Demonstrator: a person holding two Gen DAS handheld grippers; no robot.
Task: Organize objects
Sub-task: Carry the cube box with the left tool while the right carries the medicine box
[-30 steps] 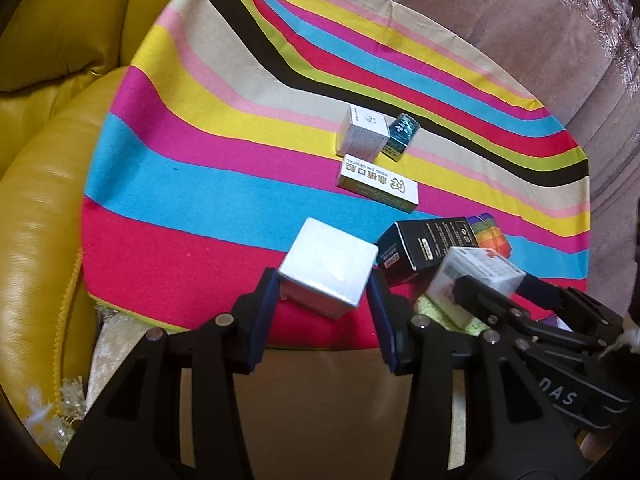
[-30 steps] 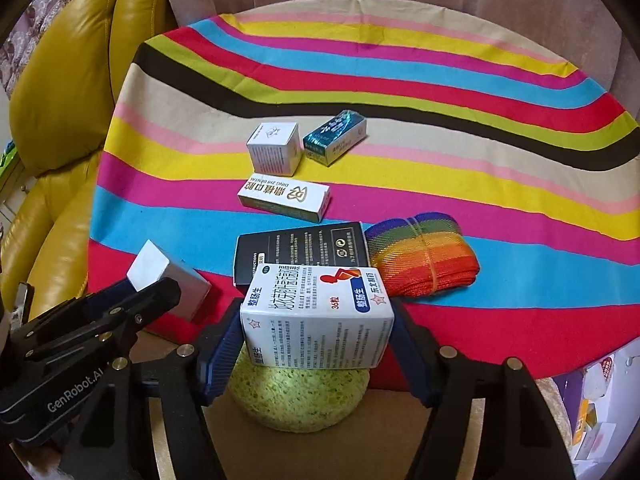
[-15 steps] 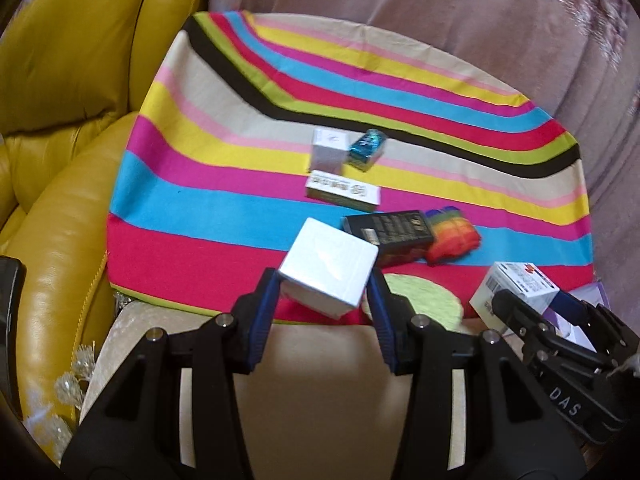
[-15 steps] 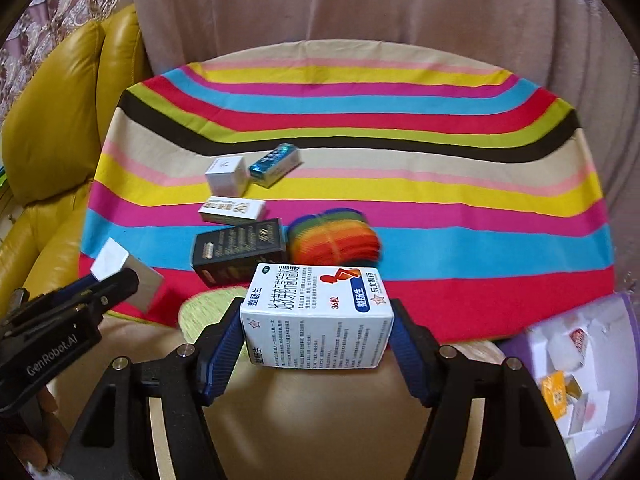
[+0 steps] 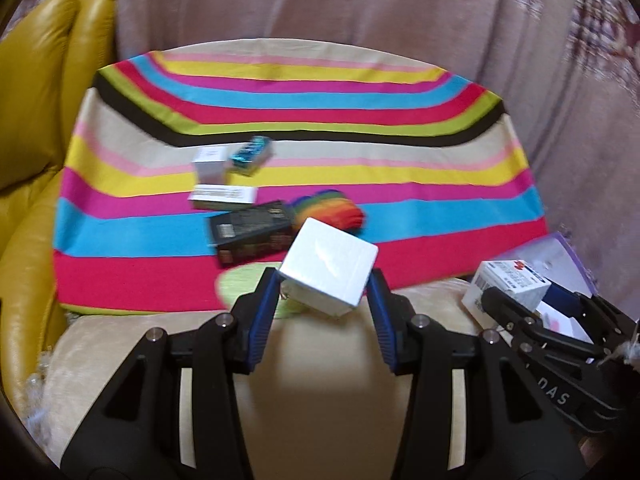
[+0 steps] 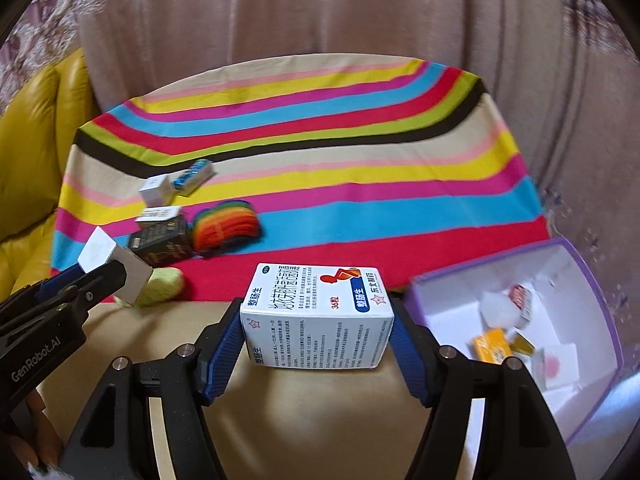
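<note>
At four o'clock from my right gripper (image 6: 316,336) sat the purple-rimmed box (image 6: 576,360), evidently the collection point; I held the medicine carton (image 6: 316,320) clamped there, and my left gripper (image 5: 322,300) pinched the white cube (image 5: 330,266).

A glossy white cardboard cube box (image 5: 329,267) is catching glare. At twelve o'clock a matt woven striped cloth (image 5: 304,120) is covering the table. A shiny yellow leather armchair (image 5: 36,112) is gleaming at nine o'clock. A printed smooth white cardboard medicine box (image 6: 318,316) is showing a slight sheen.
</note>
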